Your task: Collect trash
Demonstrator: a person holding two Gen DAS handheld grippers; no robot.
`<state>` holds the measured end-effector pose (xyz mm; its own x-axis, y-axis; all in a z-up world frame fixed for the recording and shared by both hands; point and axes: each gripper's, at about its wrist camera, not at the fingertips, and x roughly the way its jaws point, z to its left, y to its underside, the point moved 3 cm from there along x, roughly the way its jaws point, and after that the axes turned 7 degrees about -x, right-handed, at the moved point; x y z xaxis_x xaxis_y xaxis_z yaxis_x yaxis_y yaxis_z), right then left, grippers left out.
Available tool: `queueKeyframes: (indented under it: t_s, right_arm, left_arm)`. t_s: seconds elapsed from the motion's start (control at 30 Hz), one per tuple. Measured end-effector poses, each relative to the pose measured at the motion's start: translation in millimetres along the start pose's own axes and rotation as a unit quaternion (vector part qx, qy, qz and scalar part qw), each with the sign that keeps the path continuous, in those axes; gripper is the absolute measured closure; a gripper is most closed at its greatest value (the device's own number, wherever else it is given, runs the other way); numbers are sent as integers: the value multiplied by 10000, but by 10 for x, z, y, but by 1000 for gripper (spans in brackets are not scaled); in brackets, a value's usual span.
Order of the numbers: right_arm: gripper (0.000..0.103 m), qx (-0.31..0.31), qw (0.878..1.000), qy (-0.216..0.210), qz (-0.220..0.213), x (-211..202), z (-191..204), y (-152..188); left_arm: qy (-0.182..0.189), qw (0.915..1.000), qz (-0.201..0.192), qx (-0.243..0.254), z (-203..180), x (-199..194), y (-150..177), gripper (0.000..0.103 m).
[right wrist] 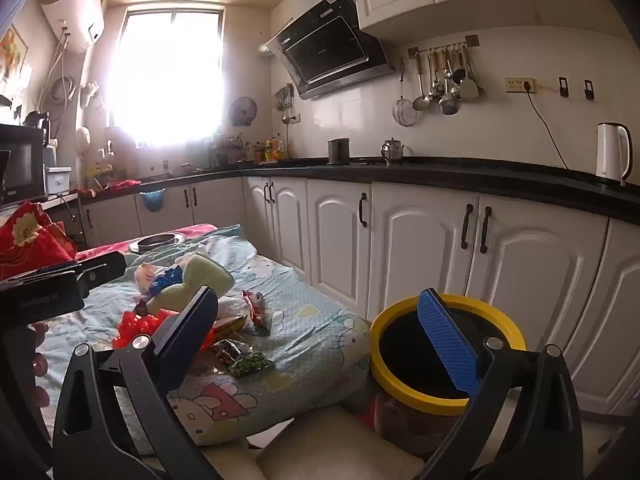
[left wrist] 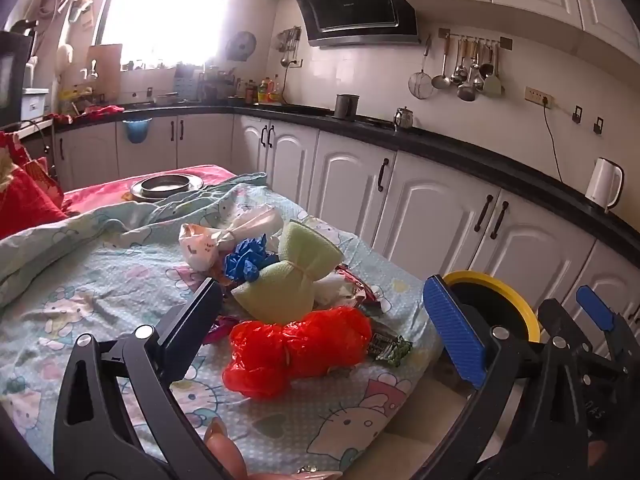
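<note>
Two hand-held grippers (left wrist: pixel 332 316) (right wrist: pixel 320 340) agape above trash (left wrist: pixel 296 344).

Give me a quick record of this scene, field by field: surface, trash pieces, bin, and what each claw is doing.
surface: table under a cartoon-print cloth
trash: red plastic bag, green foam bundle, blue crumpled piece, white tied bag, green snack packet
bin: yellow-rimmed bin beside the table's near corner, interior dark
left claw: open, nothing held, over the red bag
right claw: open, nothing held, between cloth edge and bin
</note>
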<state>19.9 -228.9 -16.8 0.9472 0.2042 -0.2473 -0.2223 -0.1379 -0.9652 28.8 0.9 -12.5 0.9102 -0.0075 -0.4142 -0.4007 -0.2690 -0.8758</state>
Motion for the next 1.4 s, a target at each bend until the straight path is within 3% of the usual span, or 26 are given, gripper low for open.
queueKeyframes:
  t_s: [1.4]
  right_arm:
    - [6,2,9999,115,-11,-21,-22,-44]
  left_arm:
    - [24,10000,-79,-20,18,-22,-24,11]
